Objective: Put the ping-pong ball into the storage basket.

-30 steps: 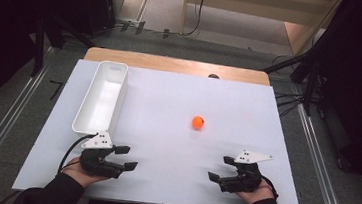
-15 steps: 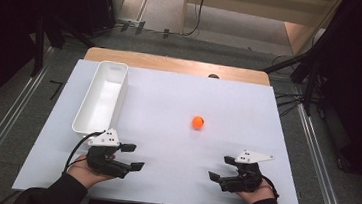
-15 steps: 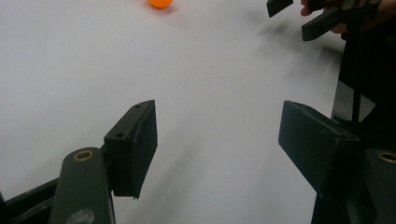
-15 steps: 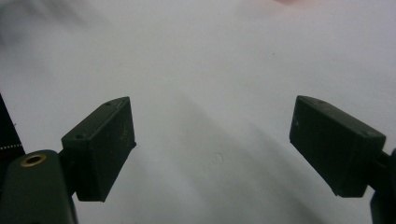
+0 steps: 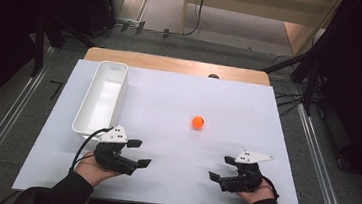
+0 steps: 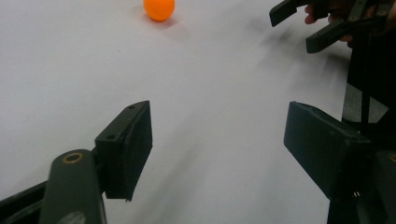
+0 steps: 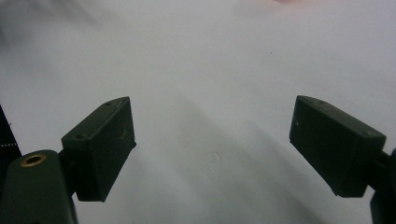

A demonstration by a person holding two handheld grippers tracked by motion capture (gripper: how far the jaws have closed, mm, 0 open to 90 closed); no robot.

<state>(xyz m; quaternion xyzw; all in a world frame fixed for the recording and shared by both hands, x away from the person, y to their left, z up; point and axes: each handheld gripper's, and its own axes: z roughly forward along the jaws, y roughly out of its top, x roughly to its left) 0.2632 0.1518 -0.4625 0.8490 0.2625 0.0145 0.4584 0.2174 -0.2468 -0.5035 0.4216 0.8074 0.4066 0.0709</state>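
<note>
A small orange ball (image 5: 197, 122) lies on the white table top (image 5: 168, 106), right of its middle. My left gripper (image 5: 141, 152) hovers near the front edge at the left, pointing right toward the ball (image 6: 159, 8), which sits well ahead of it. Its jaws have just been opening and nothing is between them (image 6: 219, 149). At the front right, my right gripper (image 5: 219, 168) is open over bare table and points left (image 7: 212, 144). It also shows far off in the left gripper view (image 6: 308, 23).
A long white bin (image 5: 100, 99) stands along the table's left side, just behind the left hand, and looks empty. A wooden strip (image 5: 172, 64) runs along the far edge. Dark stands and cables flank the table on the floor.
The left gripper has shifted a little to the right and away from the person, and its jaws stand wider apart. The right gripper and the ball have stayed put.
</note>
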